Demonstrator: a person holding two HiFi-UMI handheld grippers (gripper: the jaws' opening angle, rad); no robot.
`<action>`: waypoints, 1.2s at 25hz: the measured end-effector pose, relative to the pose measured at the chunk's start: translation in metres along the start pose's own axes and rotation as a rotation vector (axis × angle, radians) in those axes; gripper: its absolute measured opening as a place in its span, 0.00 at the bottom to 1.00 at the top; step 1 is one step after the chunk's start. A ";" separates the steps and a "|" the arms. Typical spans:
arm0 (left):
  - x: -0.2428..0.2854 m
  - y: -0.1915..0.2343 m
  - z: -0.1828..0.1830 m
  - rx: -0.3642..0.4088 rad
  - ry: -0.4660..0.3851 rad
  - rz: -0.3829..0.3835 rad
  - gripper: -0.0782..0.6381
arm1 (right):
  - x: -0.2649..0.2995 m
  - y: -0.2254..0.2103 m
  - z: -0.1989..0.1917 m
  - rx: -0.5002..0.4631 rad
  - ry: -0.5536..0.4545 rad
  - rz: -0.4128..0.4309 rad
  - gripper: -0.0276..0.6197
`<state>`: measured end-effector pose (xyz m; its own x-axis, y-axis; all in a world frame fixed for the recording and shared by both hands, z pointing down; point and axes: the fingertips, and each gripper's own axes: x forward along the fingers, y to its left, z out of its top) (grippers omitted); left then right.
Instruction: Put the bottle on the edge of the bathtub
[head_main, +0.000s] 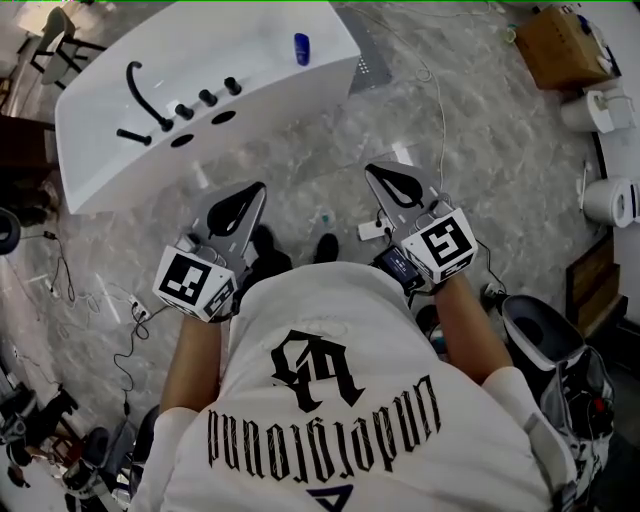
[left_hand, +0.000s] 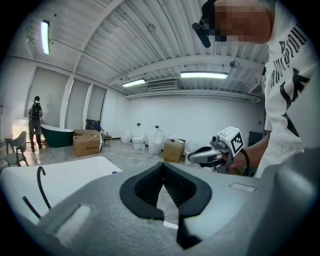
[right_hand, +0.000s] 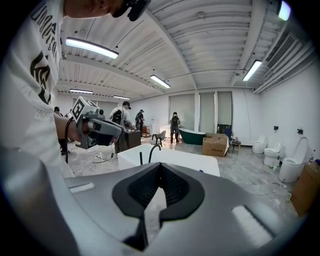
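The blue bottle (head_main: 302, 48) stands upright on the white bathtub (head_main: 250, 75), near its right end and well apart from both grippers. The left gripper (head_main: 252, 195) and right gripper (head_main: 380, 175) are closed on nothing. Judging by this, the bottle is either already placed or awaiting pickup. Reaching it means crossing open floor (head_main: 320, 160), minding the cable (head_main: 441, 110).

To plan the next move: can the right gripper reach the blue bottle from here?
Probably not yet. The blue bottle stands on the bathtub rim, across open floor from the right gripper; nothing blocks it, but its jaws are shut.
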<state>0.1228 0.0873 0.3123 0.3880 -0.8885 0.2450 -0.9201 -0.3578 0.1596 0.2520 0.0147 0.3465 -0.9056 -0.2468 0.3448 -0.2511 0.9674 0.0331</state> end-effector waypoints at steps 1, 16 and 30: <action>-0.005 -0.002 -0.001 -0.001 -0.002 0.003 0.12 | -0.003 0.006 0.000 -0.001 -0.003 0.001 0.05; -0.129 -0.018 -0.015 0.026 -0.017 -0.061 0.12 | -0.009 0.139 0.042 -0.061 -0.040 -0.040 0.05; -0.243 -0.001 -0.043 0.013 -0.052 -0.089 0.12 | 0.010 0.264 0.060 -0.065 -0.044 -0.082 0.05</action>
<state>0.0319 0.3156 0.2937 0.4655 -0.8664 0.1806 -0.8827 -0.4397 0.1657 0.1565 0.2645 0.3027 -0.8974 -0.3267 0.2965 -0.3041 0.9450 0.1206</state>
